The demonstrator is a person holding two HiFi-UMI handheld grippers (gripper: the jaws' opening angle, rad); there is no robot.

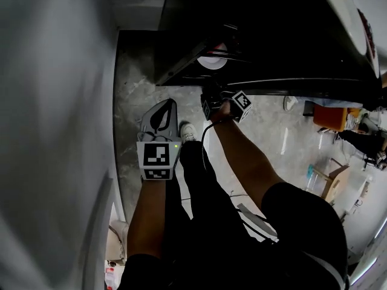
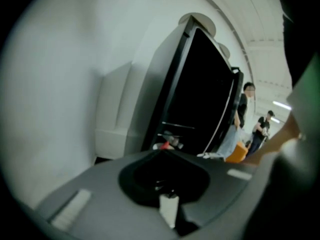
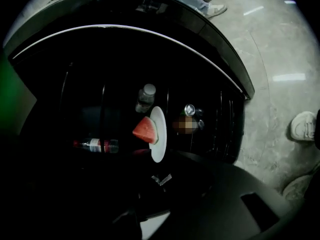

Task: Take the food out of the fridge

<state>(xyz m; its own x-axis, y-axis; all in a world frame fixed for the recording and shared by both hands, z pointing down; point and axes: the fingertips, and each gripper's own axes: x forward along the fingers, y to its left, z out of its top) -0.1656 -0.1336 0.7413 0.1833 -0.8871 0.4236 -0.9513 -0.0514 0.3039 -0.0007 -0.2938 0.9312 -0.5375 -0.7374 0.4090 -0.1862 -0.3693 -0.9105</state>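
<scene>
Dark fridge (image 3: 200,39) holds a watermelon slice (image 3: 145,130) ahead of the right gripper (image 3: 159,171), jaws apparently apart.

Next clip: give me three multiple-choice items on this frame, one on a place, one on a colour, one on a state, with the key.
1. Where is the watermelon slice?
A. in a bowl on a table
B. on the plate inside the fridge
C. on a counter
2. What colour is the plate?
A. white
B. blue
C. black
3. The fridge is:
A. shut
B. open
C. tipped over
Key: 1 B, the slice sits on the plate among the shelves; 2 A, its bare rim is white; 3 B, the dark interior shows.
</scene>
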